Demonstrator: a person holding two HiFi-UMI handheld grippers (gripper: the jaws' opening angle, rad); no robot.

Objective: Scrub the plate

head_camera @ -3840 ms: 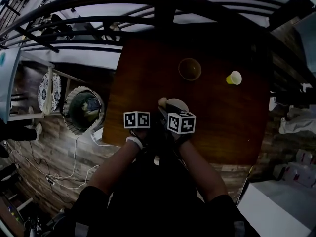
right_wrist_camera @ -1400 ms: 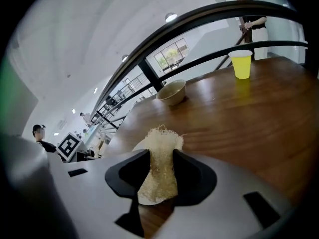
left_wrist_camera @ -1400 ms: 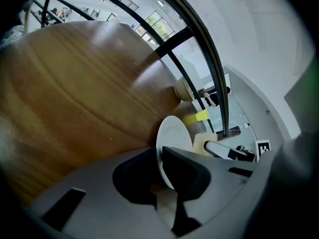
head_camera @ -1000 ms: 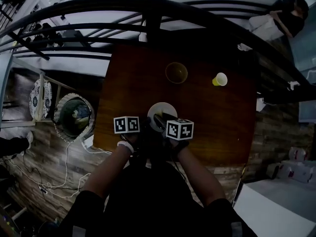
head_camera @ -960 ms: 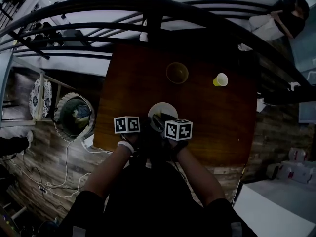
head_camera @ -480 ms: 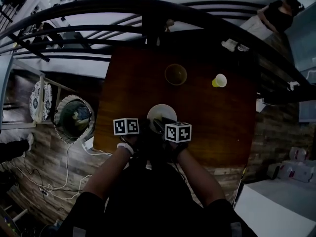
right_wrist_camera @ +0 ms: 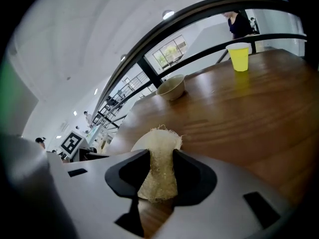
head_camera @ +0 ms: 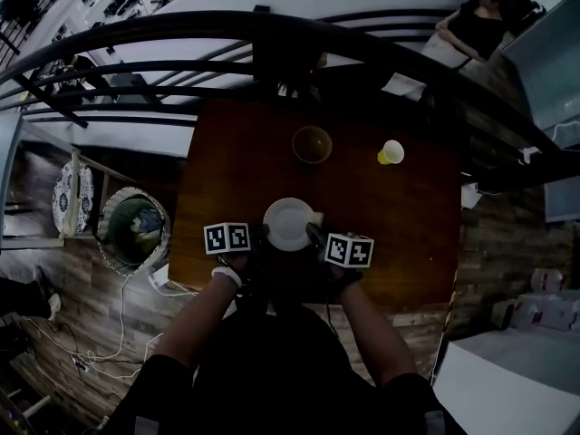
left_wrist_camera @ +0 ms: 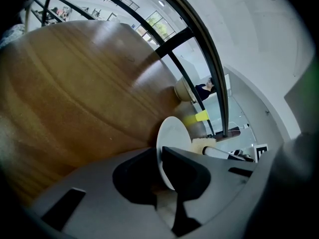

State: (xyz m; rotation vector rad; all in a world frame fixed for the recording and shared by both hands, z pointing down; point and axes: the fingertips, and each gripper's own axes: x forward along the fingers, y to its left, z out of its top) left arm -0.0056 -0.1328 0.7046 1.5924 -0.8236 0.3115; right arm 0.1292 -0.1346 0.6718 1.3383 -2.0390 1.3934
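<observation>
1. The left hand-held gripper (left_wrist_camera: 162,169) is clamped on the rim of a white plate (head_camera: 288,222), which sits thin-edged between its jaws.
2. The plate is near the front edge of the brown table (head_camera: 412,220), between the two hand-held grippers.
3. The right hand-held gripper (right_wrist_camera: 159,172) pinches a pale, fibrous scrubber (right_wrist_camera: 160,156), whose tip is at the plate's right rim.
4. Farther back on the table stand a bowl (head_camera: 311,144) and, to its right, a yellow cup (head_camera: 391,152), well apart from the plate.
</observation>
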